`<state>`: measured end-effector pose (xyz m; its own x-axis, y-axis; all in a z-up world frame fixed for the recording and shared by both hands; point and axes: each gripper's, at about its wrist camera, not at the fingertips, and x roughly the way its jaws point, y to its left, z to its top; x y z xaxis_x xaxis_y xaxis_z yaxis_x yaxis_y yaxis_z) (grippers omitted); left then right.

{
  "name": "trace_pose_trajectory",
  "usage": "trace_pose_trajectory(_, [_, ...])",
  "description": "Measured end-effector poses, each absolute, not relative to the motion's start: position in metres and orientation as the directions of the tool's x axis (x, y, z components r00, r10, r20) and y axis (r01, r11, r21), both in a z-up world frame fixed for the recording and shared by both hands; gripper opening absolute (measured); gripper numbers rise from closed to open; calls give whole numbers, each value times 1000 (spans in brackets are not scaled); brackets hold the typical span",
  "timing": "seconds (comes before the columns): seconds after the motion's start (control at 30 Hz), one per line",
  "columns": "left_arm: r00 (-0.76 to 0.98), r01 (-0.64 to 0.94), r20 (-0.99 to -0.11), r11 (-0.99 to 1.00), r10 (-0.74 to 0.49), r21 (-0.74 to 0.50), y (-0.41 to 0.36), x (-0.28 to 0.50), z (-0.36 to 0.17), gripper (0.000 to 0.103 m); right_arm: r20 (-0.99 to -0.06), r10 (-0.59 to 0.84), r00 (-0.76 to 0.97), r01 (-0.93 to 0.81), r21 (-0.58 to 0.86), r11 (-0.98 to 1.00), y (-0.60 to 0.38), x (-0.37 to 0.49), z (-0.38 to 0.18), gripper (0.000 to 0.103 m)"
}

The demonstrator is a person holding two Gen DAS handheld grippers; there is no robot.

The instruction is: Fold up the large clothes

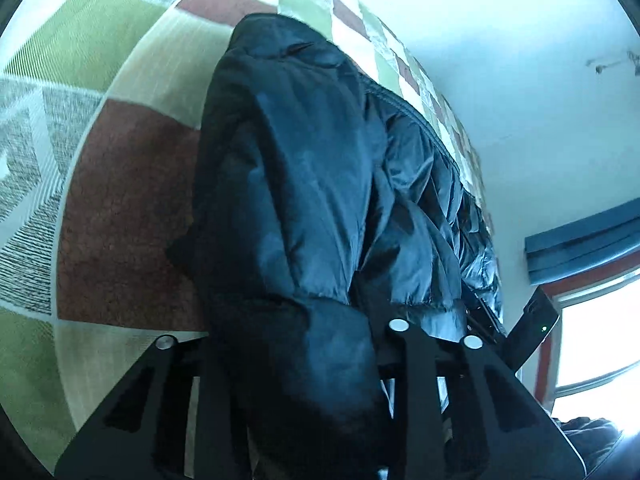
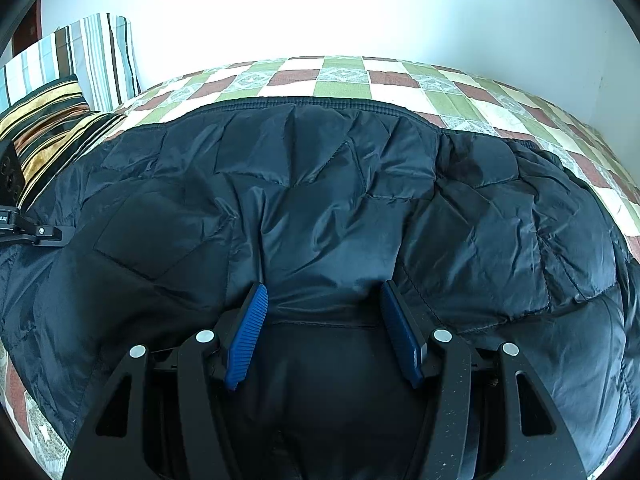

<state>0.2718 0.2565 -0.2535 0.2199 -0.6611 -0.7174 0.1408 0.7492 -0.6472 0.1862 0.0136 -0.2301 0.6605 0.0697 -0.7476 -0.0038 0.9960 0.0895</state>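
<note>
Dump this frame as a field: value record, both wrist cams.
garment: dark quilted puffer jacket, spread on the bed
surface: checked bedspread, green, brown and cream squares
left gripper: closed on a thick fold of the jacket, its fingers buried in fabric
right gripper: open, blue ribbed pads either side of a bunched jacket edge, not clamped
pillows: striped pillows at the bed's left end, right wrist view
fold state: not yet folded

A dark navy quilted puffer jacket (image 2: 320, 200) fills the centre and lower part of the right wrist frame, spread rumpled, its ribbed hem arcing across the upper middle.
</note>
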Motion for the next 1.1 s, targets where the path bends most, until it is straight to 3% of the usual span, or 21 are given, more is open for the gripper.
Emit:
trace_pose_trajectory(0.3, [271, 180, -715, 764, -644, -620, 234, 259, -217, 19, -748, 67, 660, -3, 87, 996, 14, 186, -230, 59])
trace_pose_trajectory(0.63, [292, 316, -731, 783, -617, -535, 166, 238, -156, 18, -755, 68, 652, -7, 84, 996, 15, 189, -231, 59])
trace_pose_trajectory(1.1, [288, 382, -717, 762, -635, -522, 87, 212, -141, 18, -755, 78, 651, -10, 94, 996, 11, 191, -233, 59])
